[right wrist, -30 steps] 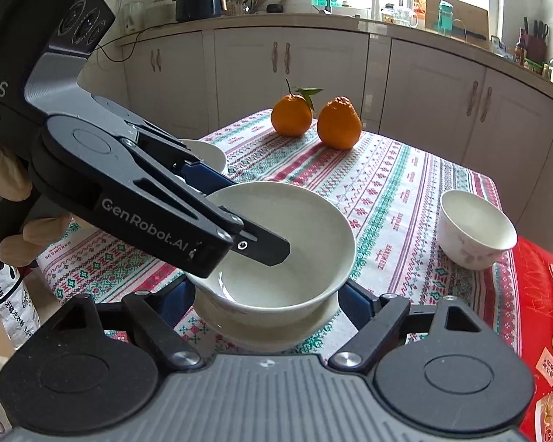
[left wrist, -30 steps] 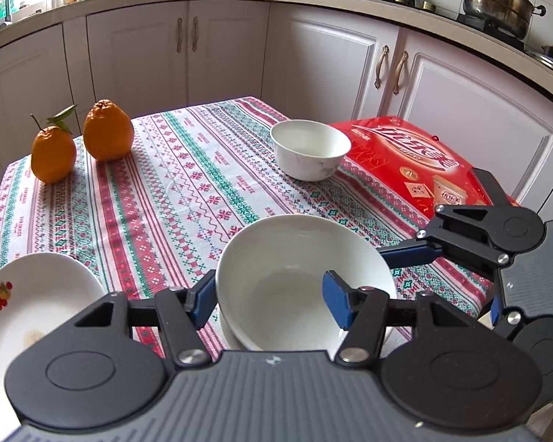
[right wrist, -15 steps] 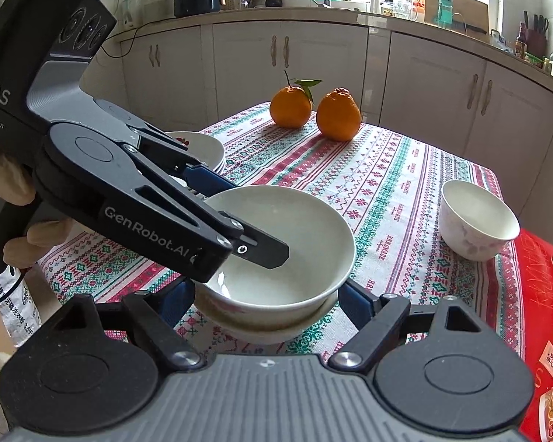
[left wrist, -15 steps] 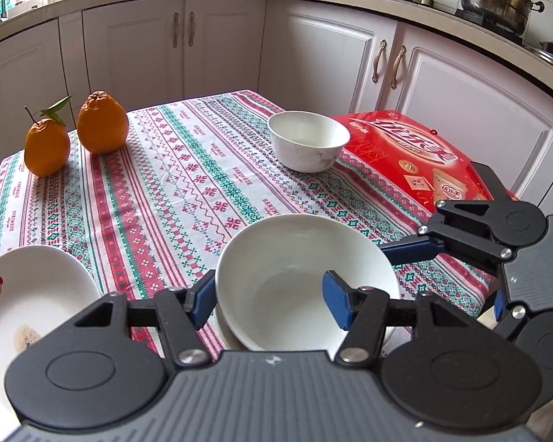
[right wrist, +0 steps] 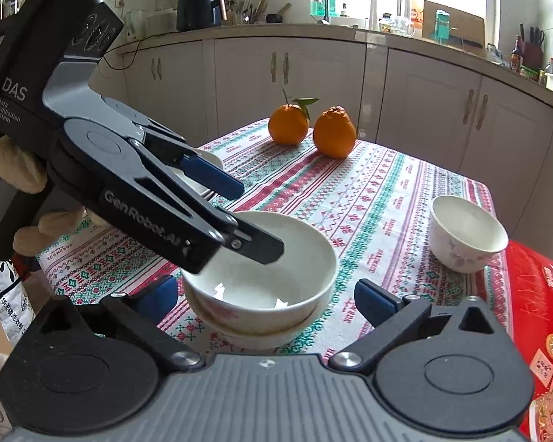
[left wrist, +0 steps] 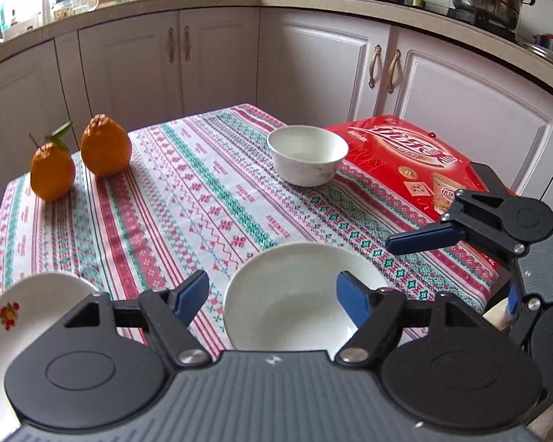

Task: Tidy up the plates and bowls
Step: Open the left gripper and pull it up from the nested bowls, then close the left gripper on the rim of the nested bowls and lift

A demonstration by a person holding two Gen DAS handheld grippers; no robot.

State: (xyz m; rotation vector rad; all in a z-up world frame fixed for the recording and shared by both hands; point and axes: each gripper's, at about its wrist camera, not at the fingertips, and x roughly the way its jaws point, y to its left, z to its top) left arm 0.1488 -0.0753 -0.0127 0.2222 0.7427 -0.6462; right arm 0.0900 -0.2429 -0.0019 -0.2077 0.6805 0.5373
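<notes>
As seen from the left wrist, the left gripper (left wrist: 272,296) has its fingers spread and pinches nothing; the large white bowl (left wrist: 295,302) lies between and below the two blue pads, its rim touching neither. Ahead of the fingertips stands a small white bowl (left wrist: 308,154), beside a red box (left wrist: 416,162). Outward of the left finger sits a flowered plate (left wrist: 14,316); two oranges (left wrist: 79,162) rest far ahead on that side. The right gripper (left wrist: 457,235) enters beyond the right finger.

From the right wrist, the right gripper (right wrist: 265,296) is likewise spread wide, holding nothing. The large white bowl (right wrist: 265,287) sits between its fingers, nested on a shallower dish (right wrist: 261,337) on the tablecloth (right wrist: 372,199). The left gripper (right wrist: 239,217) reaches in from the left-finger side, one finger over the bowl's interior, apparently clear of the rim. The small white bowl (right wrist: 468,234) stands ahead of the right finger.
</notes>
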